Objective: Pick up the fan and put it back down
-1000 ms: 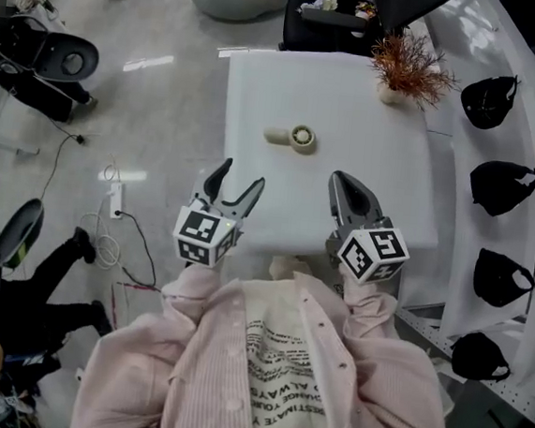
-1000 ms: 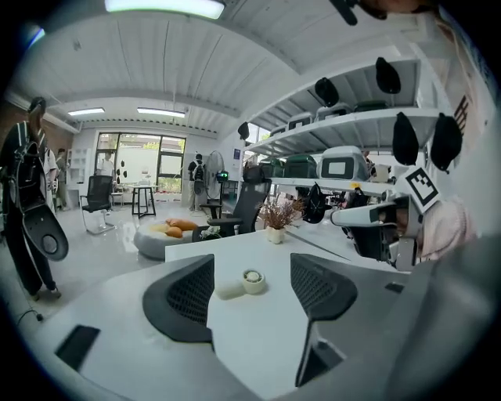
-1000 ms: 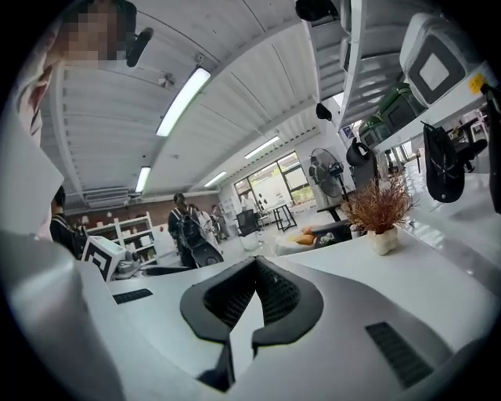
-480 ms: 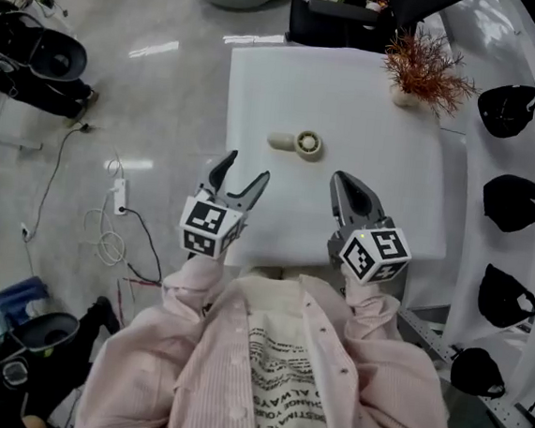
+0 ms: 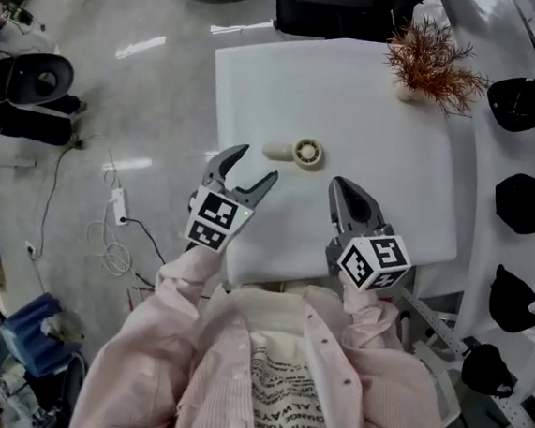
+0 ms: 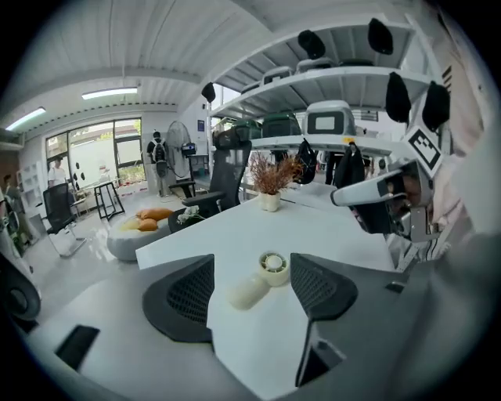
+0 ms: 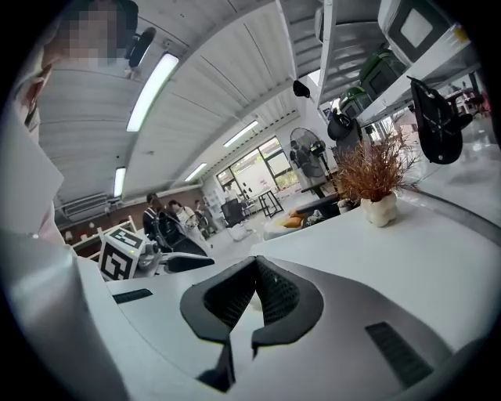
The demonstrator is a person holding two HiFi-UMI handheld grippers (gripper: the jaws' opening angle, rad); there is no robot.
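A small cream hand fan lies on its side on the white table, its round head to the right and its handle to the left. In the left gripper view the fan lies just beyond the two jaws, centred between them. My left gripper is open near the table's front left edge, a short way short of the fan. My right gripper hovers over the table's front part, right of the fan, with its jaws shut and nothing in them.
A dried reddish plant in a white pot stands at the table's far right corner. Black caps hang on a white rack along the right. A black office chair stands behind the table. Cables and a power strip lie on the floor at left.
My left gripper has moved forward and right over the table edge toward the fan. The right gripper has held about the same place. The head view has shifted.
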